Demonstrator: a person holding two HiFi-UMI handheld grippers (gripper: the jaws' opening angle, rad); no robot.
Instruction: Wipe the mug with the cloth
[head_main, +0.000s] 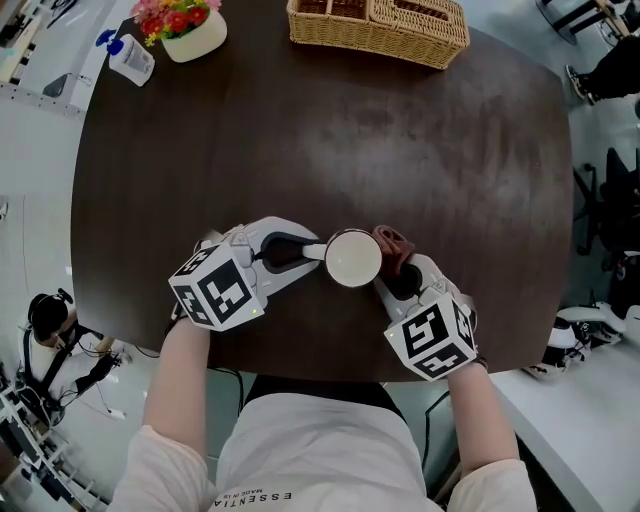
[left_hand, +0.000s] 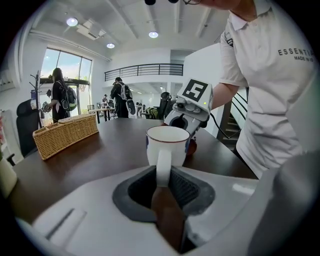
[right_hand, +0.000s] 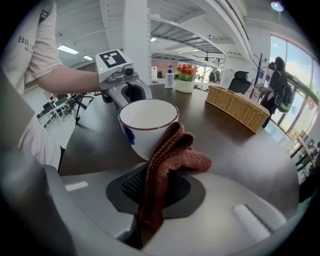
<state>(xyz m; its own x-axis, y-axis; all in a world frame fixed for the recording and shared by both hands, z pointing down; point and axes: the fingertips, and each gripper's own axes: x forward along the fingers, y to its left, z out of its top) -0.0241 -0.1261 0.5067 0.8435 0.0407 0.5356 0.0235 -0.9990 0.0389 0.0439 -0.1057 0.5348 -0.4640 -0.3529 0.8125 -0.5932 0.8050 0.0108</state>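
White mug (head_main: 353, 258) (blue marks, thin dark rim) is empty; left gripper (head_main: 308, 252) clamps its handle, right gripper (head_main: 392, 280) pinches a ribbed brown cloth (head_main: 392, 243) against its side.

Around me, a dark table (head_main: 300, 130) bears a basket (head_main: 380, 25) and flowers (head_main: 180, 15) over a pale floor (head_main: 40, 230), with tall bright windows (left_hand: 62, 62), ceiling lights (left_hand: 72, 22) and a balcony rail (left_hand: 145, 70) beyond.
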